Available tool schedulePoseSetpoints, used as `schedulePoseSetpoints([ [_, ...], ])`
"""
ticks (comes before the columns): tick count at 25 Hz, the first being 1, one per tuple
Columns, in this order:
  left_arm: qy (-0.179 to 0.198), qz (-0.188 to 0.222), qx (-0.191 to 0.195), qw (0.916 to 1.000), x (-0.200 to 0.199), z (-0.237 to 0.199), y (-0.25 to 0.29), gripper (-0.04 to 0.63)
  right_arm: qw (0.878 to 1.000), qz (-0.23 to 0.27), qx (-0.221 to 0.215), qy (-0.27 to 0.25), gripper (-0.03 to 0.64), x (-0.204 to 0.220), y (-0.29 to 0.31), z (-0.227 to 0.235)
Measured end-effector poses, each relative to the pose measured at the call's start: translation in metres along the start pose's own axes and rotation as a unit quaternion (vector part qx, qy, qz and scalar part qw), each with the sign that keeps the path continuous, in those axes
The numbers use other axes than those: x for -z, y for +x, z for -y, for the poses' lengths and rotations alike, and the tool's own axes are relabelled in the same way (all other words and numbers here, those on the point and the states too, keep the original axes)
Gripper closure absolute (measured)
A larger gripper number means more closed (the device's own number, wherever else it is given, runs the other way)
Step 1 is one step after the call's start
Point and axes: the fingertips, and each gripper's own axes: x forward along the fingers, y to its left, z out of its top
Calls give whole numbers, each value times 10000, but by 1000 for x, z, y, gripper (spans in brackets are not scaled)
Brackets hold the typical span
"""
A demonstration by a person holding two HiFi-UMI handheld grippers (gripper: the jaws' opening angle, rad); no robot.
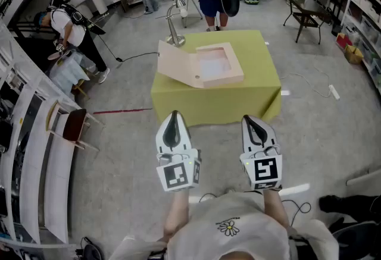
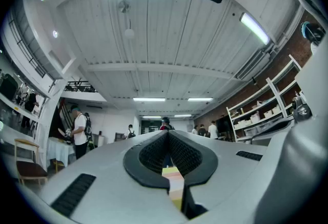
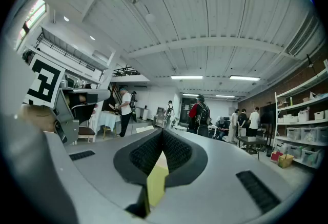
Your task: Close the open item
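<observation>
A pale flat box [image 1: 218, 66] lies open on the yellow-green table [image 1: 238, 100], its lid [image 1: 177, 65] swung out and propped to the left. Both grippers hang side by side in front of the table, well short of it and close to the person's body. My left gripper [image 1: 174, 121] has its jaws pressed together with nothing between them, and my right gripper [image 1: 252, 124] is the same. In the left gripper view the shut gripper [image 2: 168, 134] points toward the table. In the right gripper view the shut gripper [image 3: 163, 131] points the same way.
Several people stand beyond the table and one bends over at the far left. A round stool [image 1: 179, 8] stands behind the table. A wooden chair [image 1: 74, 126] sits beside long white tables at the left. A dark chair [image 1: 304, 13] and shelves [image 1: 364, 12] are at the right.
</observation>
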Motion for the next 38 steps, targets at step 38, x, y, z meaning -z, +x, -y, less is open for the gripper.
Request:
schedulePoseSetpoints([
  [38,176,-372,166,9990,69,20,89,581,9997,-107,62,228,604,51,54,55],
])
